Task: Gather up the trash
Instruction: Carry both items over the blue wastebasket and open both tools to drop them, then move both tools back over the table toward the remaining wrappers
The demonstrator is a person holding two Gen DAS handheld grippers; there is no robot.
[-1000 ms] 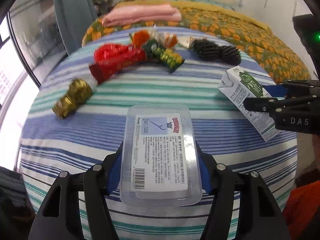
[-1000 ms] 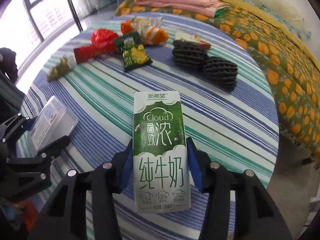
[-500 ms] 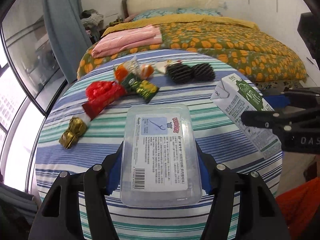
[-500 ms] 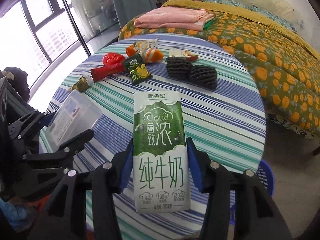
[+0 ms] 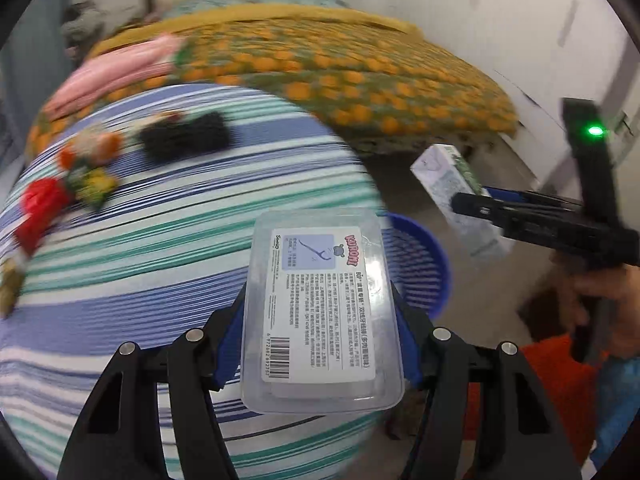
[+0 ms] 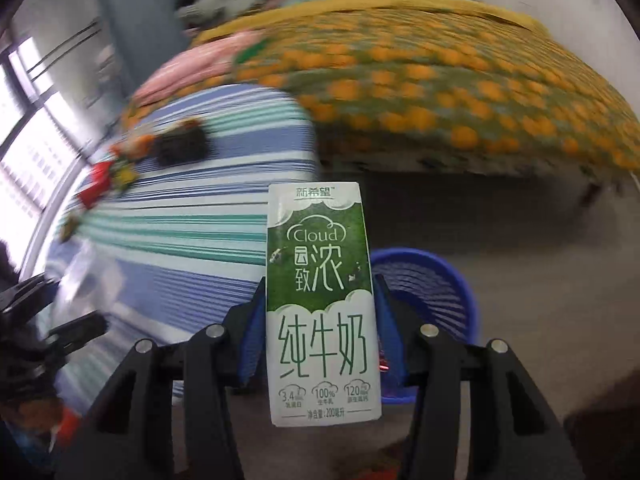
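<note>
Orange-patterned bed (image 6: 460,92), grey floor (image 6: 520,232), bright window (image 6: 24,152) at left.

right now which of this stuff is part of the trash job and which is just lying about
Job:
- clear plastic box, clamped in left gripper
- milk carton, clamped in right gripper
- blue basket on the floor
- wrappers on the striped table

Lying about:
- bed
- folded pink cloth

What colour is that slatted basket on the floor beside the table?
The basket is blue, clearest in the right wrist view.
</note>
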